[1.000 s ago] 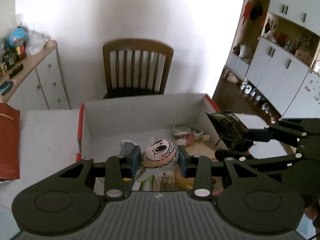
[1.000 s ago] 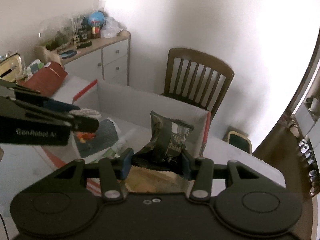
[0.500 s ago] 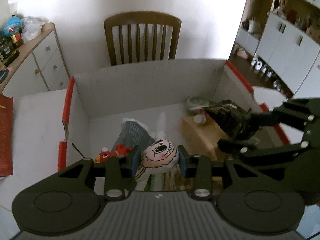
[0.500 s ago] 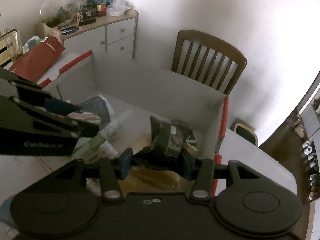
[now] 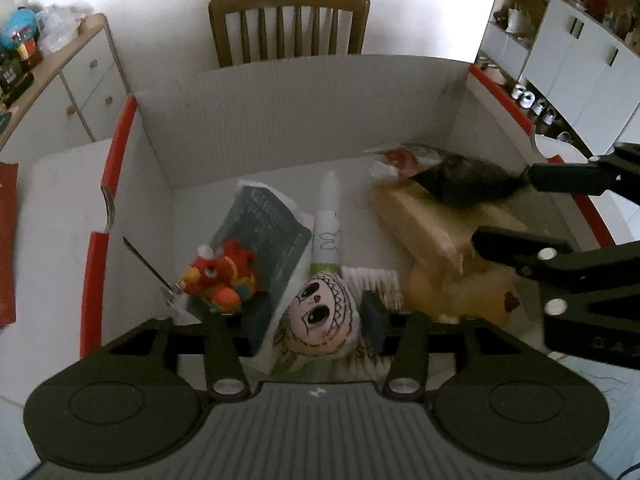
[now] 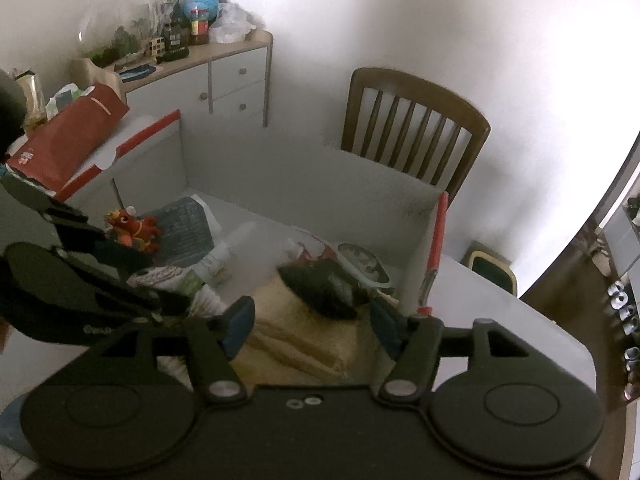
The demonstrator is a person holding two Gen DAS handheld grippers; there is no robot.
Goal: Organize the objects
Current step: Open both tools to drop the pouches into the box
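Note:
A white cardboard box with red edges (image 5: 304,120) stands on the table and holds several objects. My left gripper (image 5: 320,316) is shut on a small doll with a pink drawn face (image 5: 320,312), low inside the box. My right gripper (image 6: 312,320) is open; a dark snack bag (image 6: 328,284) lies just ahead of its fingers on a tan packet (image 6: 304,340). The bag (image 5: 464,180) and packet (image 5: 432,220) also show in the left wrist view, beside the right gripper (image 5: 516,208).
In the box lie a red plush toy (image 5: 218,276), a dark printed pouch (image 5: 264,232), a white tube (image 5: 328,228) and a yellow packet (image 5: 460,292). A wooden chair (image 5: 288,24) stands behind the box. A red paper bag (image 6: 68,132) and a sideboard (image 6: 224,72) are at left.
Both grippers dropped lower into the box. My right gripper opened and let go of the dark snack bag, which now lies on the tan packet. The left still holds the doll.

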